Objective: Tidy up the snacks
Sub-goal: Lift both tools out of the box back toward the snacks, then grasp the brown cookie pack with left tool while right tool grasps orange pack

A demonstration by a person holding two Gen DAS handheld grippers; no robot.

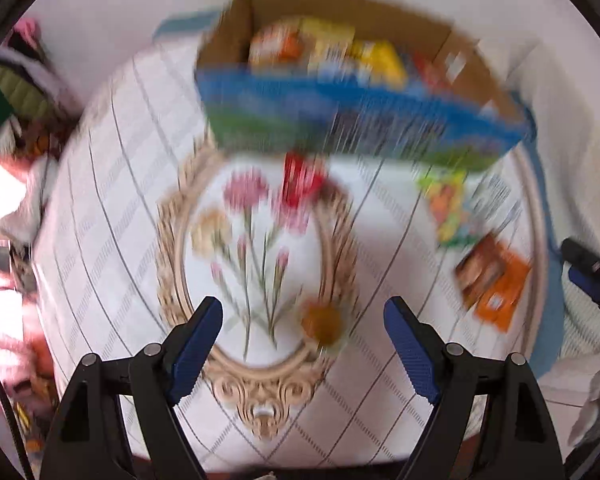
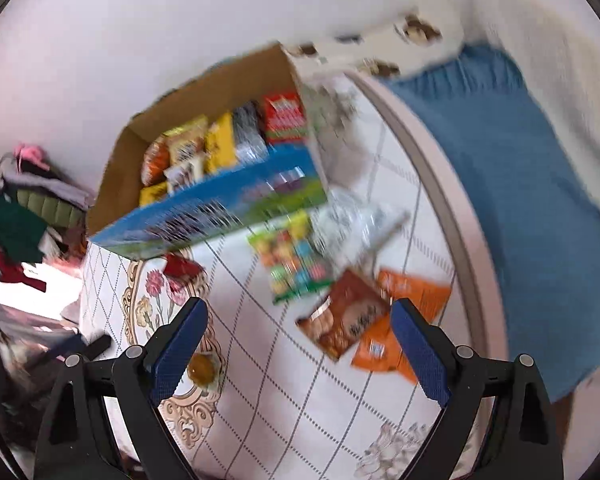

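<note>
An open cardboard box (image 1: 356, 120) with a blue and green printed front stands at the far side of the table and holds several snack packs (image 2: 220, 148); it also shows in the right wrist view (image 2: 204, 212). Loose on the table lie a red pack (image 1: 302, 178), a colourful candy bag (image 2: 290, 260), a brown pack (image 2: 346, 320), an orange pack (image 2: 404, 320) and a small round brown snack (image 1: 324, 322). My left gripper (image 1: 303, 332) is open and empty above the flower print. My right gripper (image 2: 298, 340) is open and empty above the brown pack. Both views are blurred.
The table has a white grid-pattern cloth (image 1: 112, 216) with an oval flower print (image 1: 252, 248). A blue cushion (image 2: 512, 184) sits beyond the table's right edge. A clear plastic bag (image 2: 356, 216) lies by the box. Piled clothes (image 2: 24, 216) are at the left.
</note>
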